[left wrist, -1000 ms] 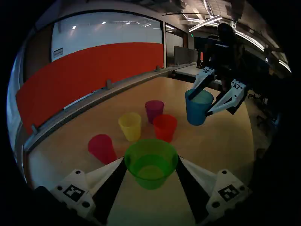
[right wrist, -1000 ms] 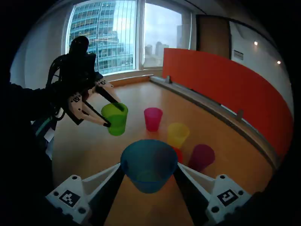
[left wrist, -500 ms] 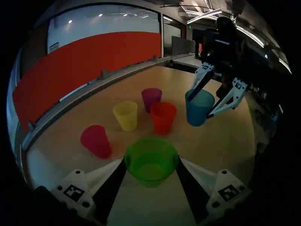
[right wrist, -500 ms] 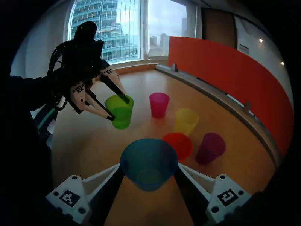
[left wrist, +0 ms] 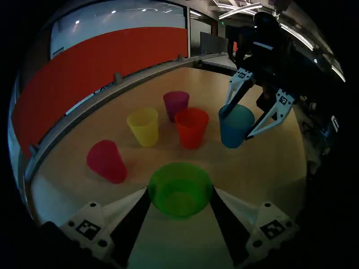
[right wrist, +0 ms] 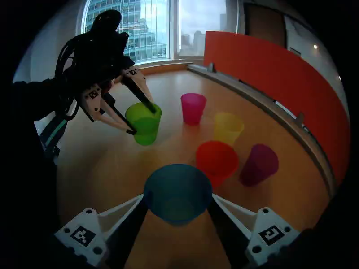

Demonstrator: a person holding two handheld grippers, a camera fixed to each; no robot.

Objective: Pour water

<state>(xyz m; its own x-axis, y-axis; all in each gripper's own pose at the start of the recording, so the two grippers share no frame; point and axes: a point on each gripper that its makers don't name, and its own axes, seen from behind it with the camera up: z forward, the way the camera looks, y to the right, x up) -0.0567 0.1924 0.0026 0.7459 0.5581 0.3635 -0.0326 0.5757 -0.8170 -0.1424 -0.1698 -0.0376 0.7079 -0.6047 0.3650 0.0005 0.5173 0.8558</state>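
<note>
The left gripper (left wrist: 179, 189) has its fingers clamped on a green cup (left wrist: 179, 199). The right gripper (right wrist: 177, 197) clamps a blue cup (right wrist: 177, 190). Both are near the orange cup (left wrist: 191, 127) on the wooden table (left wrist: 269, 170). I judge this the approach before pouring: next, bring one rim above the other and tilt.

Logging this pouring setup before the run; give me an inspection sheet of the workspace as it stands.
Surface: light wooden table.
Job's things: green cup in left claw, blue cup in right claw, both upright.
Clutter: pink cup, yellow cup, purple cup, orange cup standing on table.
Claws: each shut on its cup.
Cables: dark loop behind left claw, maybe a cable.
Surroundings: orange wall panel, windows.
</note>
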